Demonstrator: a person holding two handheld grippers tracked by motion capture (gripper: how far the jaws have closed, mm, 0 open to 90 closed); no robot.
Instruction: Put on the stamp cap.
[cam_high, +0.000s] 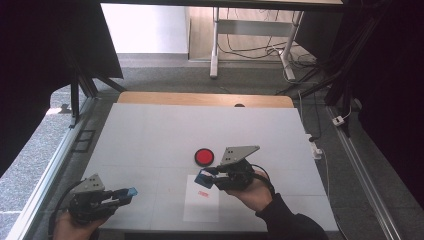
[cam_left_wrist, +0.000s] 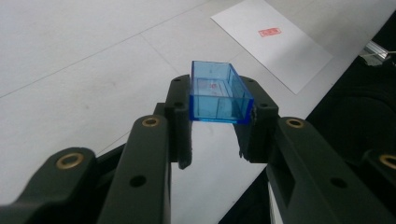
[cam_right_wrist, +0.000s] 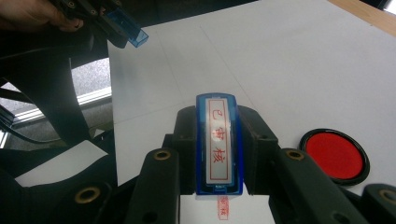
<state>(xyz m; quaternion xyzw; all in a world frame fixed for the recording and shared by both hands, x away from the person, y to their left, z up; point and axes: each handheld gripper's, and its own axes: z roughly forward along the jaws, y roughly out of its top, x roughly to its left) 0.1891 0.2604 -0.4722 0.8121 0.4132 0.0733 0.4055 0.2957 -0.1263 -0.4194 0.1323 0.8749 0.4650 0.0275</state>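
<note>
Right tool (cam_right_wrist: 218, 154) clamped the stamp (cam_right_wrist: 218, 144) over the paper (cam_high: 201, 206), ink pad (cam_high: 204, 156) just beyond. Left tool (cam_high: 127, 194) gripped its blue cap (cam_left_wrist: 218, 92), well left.

A round red ink pad (cam_high: 204, 156) sits mid-table on the white table (cam_high: 150, 135). Beyond the far edge, cables (cam_high: 250, 50) trail across the floor.

Black jaws—brass rivets, dark sleeve (cam_high: 287, 220)
</note>
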